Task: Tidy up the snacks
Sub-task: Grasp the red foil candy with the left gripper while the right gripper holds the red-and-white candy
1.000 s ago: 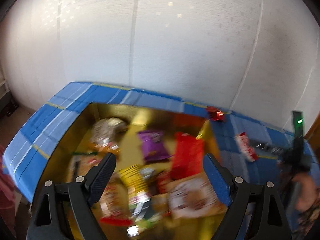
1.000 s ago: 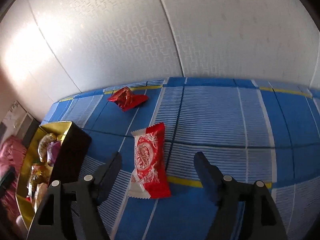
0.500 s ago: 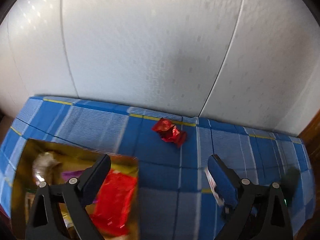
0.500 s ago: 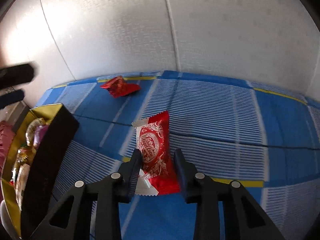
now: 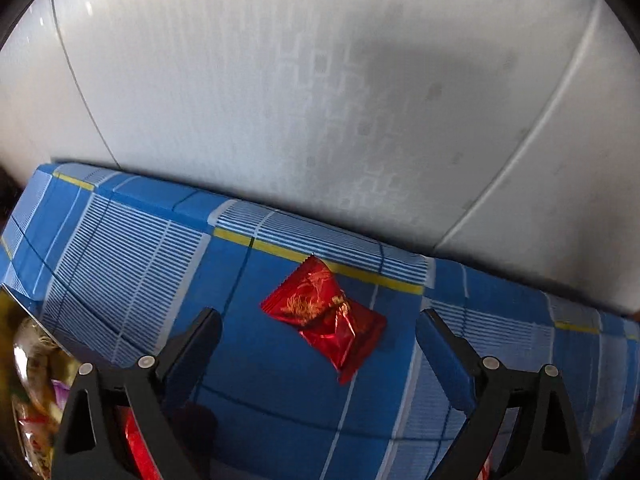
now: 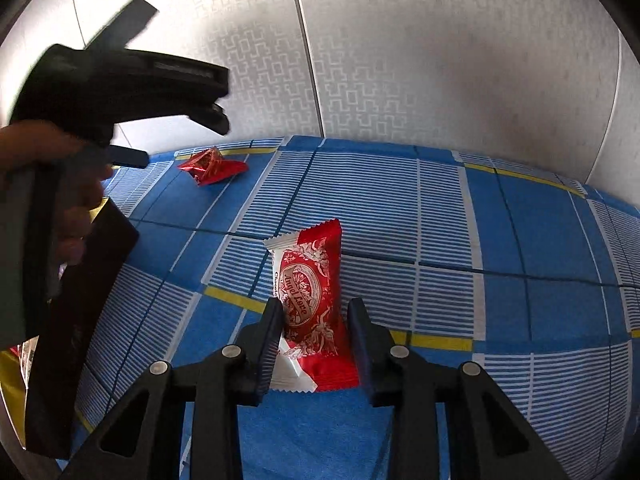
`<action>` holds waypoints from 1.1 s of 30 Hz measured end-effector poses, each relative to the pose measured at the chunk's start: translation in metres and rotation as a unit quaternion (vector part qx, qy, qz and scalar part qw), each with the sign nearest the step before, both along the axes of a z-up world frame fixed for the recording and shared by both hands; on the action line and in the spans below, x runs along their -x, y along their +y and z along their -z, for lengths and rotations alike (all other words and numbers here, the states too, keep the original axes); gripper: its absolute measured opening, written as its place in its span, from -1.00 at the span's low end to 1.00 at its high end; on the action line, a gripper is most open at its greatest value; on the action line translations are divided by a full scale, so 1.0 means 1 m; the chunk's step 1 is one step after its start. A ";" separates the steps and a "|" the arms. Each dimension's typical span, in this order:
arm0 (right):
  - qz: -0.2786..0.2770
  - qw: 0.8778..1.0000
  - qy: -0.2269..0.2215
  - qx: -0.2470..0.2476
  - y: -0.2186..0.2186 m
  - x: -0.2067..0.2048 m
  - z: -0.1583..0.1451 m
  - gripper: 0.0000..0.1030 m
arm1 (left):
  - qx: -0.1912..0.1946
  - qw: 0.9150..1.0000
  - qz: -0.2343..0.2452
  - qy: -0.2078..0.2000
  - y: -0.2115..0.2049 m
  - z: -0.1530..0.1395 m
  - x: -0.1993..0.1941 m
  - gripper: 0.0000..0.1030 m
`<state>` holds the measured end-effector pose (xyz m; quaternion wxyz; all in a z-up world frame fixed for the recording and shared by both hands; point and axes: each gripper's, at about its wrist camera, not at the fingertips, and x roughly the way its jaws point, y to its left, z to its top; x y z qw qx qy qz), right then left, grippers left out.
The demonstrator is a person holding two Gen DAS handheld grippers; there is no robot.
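- While the red and white snack pack lies flat on the blue checked cloth, the right gripper is squeezed shut on its sides.
- It could slip out, I think, because the wrapper looks smooth and shiny.
- A squeeze that is too hard could crush the soft treat inside.
- Near the back edge of the cloth lies a crinkly red foil snack, apart from everything.
- Over it hangs the left gripper, wide open and holding nothing.
- At the left sits the gold box, with snacks already in it.
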<state>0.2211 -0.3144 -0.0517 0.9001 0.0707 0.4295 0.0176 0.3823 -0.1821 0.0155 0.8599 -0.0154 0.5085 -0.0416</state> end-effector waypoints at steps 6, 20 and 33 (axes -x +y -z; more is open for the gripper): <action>0.001 1.000 -0.002 0.001 0.001 -0.001 0.000 -0.34 | 0.004 0.999 -0.021 0.023 0.000 0.020 -0.009 0.75; 0.003 1.000 -0.008 -0.002 0.000 0.001 -0.002 -0.34 | 0.019 1.000 -0.010 -0.012 0.014 0.025 0.011 0.04; -0.001 1.000 -0.013 -0.012 -0.002 0.001 -0.001 -0.34 | 0.053 0.998 0.020 -0.013 0.012 0.018 0.054 -0.19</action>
